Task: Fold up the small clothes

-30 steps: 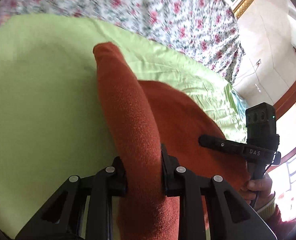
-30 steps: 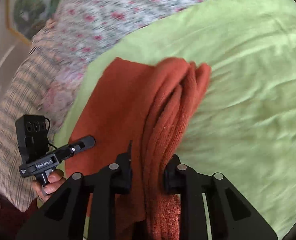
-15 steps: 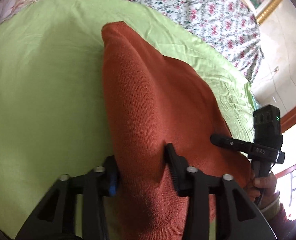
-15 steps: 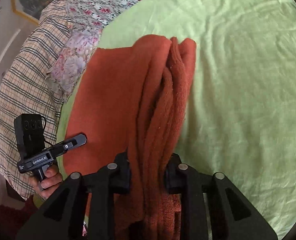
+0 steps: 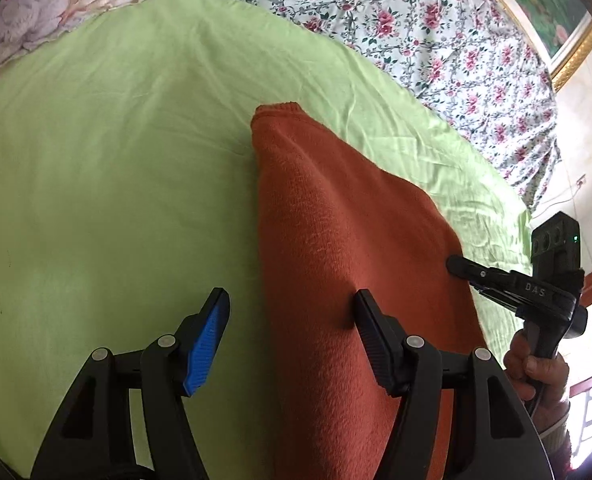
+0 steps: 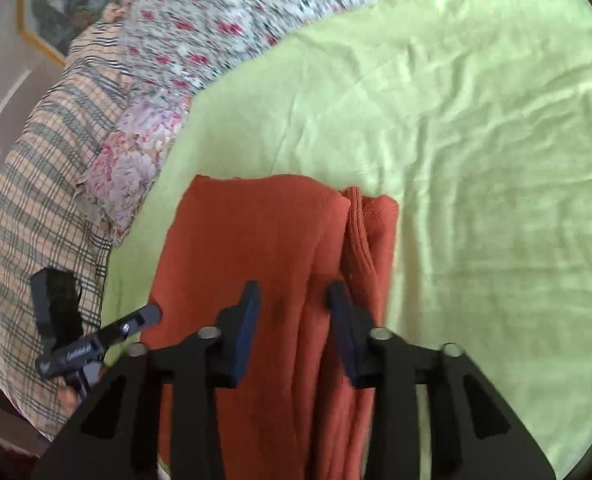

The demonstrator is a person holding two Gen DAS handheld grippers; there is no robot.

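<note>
A rust-orange knit garment point(image 5: 348, 248) lies folded on the green sheet point(image 5: 116, 184). My left gripper point(image 5: 292, 304) is open, its fingers wide apart over the garment's left edge, and it holds nothing. The right gripper also shows in this view point(image 5: 496, 276), at the garment's right side. In the right wrist view the garment point(image 6: 256, 248) lies flat with stacked folds along its right edge. My right gripper point(image 6: 294, 296) is open above it, its fingers spread clear of the cloth. The left gripper point(image 6: 136, 320) shows at the garment's left side.
A floral quilt point(image 5: 416, 24) lies beyond the green sheet point(image 6: 476, 160). A plaid blanket point(image 6: 28, 208) and a floral pillow point(image 6: 124, 168) lie at the left. A gold picture frame point(image 5: 568, 52) hangs on the wall at the upper right.
Both grippers have opened and let go of the garment. The garment has dropped from hanging folds onto the sheet and lies flat.
</note>
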